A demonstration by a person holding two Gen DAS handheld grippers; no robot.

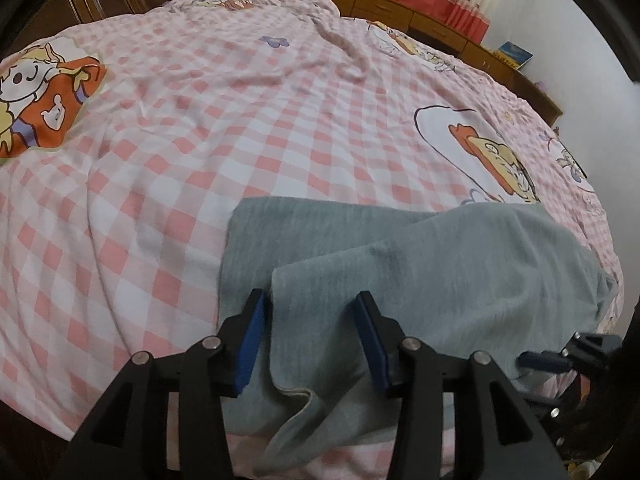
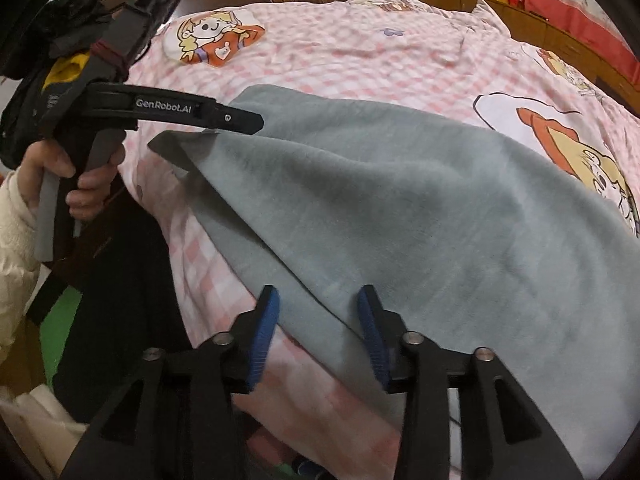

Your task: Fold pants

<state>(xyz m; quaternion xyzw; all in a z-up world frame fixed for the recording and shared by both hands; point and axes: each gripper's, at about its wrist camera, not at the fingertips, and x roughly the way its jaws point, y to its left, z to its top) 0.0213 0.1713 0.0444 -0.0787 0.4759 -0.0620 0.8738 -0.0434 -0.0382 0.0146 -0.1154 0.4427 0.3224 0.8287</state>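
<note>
Fingers of the left gripper [image 1: 310,312] stand apart in the left wrist view, with the near edge of the grey pants [image 1: 420,264] lying between the blue pads [image 1: 252,340]. The pads do not squeeze the cloth. The pants lie on the pink checked bedcover [image 1: 200,152], at its near right part, stretching from left to right. They look soft and folded over, one layer on another.

In the right wrist view the right gripper [image 2: 318,312] is open too, its blue pads on each side of the pants' near edge, not pinching. The pants run from far left to near right. A hand [image 2: 60,172] holds the left gripper at the pants' far left corner.
</note>
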